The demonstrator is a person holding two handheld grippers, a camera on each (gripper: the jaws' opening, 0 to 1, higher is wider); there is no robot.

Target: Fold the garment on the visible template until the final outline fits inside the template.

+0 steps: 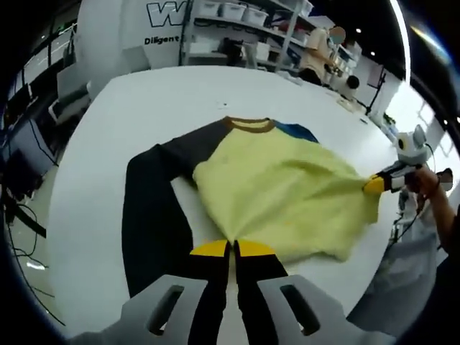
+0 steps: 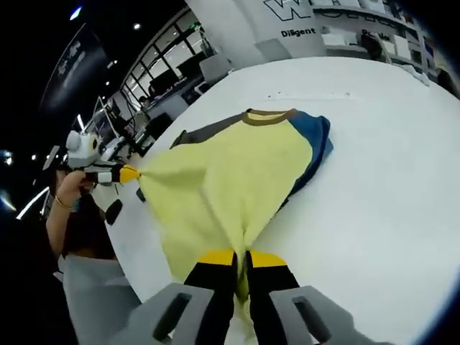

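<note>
Two tongs hold the soft yellow shirt with a brown collar [image 1: 287,190] at once. In the left gripper view, the left tongs [image 1: 231,249] have yellow tips pressed close together, and they pinch the near edge of the shirt. The right tongs [image 1: 374,185] come in from the right side of that view and pinch another edge of the shirt, pulling it to a point. A person's hand [image 1: 430,183] holds them.

In the right gripper view, the right tongs [image 2: 241,256] are squeezed tight on the yellow cloth [image 2: 223,180], which bunches up between the tips. The left tongs [image 2: 129,173] show at the left of that view, gripping a stretched corner, with a hand [image 2: 72,188] around the handle.

The shirt lies partly on the big white counter [image 1: 129,115] and is partly lifted. It has a long dark sleeve [image 1: 154,208] on one side and a blue sleeve [image 2: 313,136] on the other. Behind the counter stand metal shelves with white boxes [image 1: 237,18].
</note>
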